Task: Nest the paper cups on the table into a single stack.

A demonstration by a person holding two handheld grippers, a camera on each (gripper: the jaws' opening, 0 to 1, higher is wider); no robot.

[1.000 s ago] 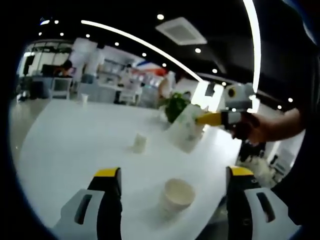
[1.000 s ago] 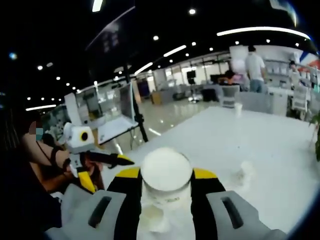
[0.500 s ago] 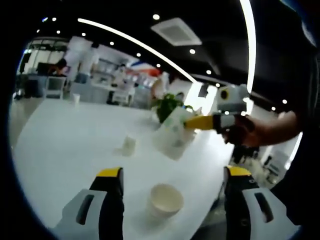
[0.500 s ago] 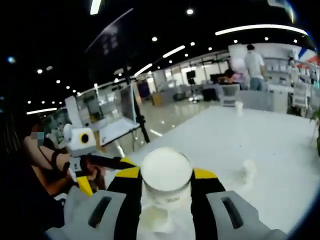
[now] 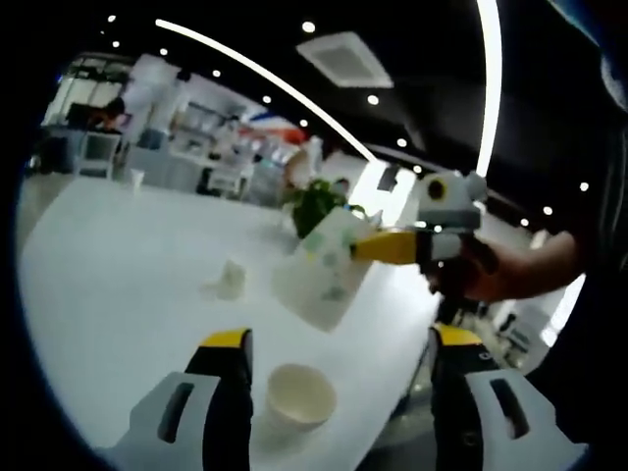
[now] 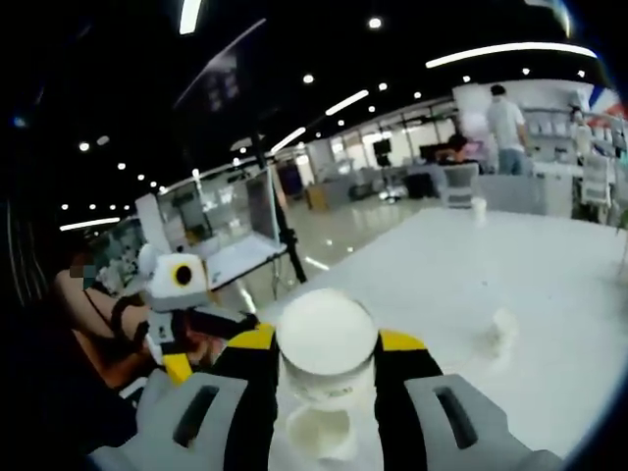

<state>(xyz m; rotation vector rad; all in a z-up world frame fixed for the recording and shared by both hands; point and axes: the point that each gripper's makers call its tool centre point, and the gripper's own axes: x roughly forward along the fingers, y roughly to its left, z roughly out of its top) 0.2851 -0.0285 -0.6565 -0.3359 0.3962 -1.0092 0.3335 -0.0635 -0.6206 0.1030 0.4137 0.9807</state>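
Note:
My right gripper is shut on a white paper cup whose base faces the camera. In the left gripper view that held cup hangs tilted above the white table, carried by the right gripper coming in from the right. An upright, empty paper cup stands on the table between the open jaws of my left gripper; in the right gripper view this cup sits just below the held one. A smaller-looking cup stands farther back. The left gripper shows at left.
Another cup stands near the table's far edge. A green plant sits behind the held cup. A person's hand grips the right tool. People and desks are far behind the table.
The held cup has come lower and closer to the upright cup at my left jaws. Both views have shifted with the hands; the two grippers are now nearer each other.

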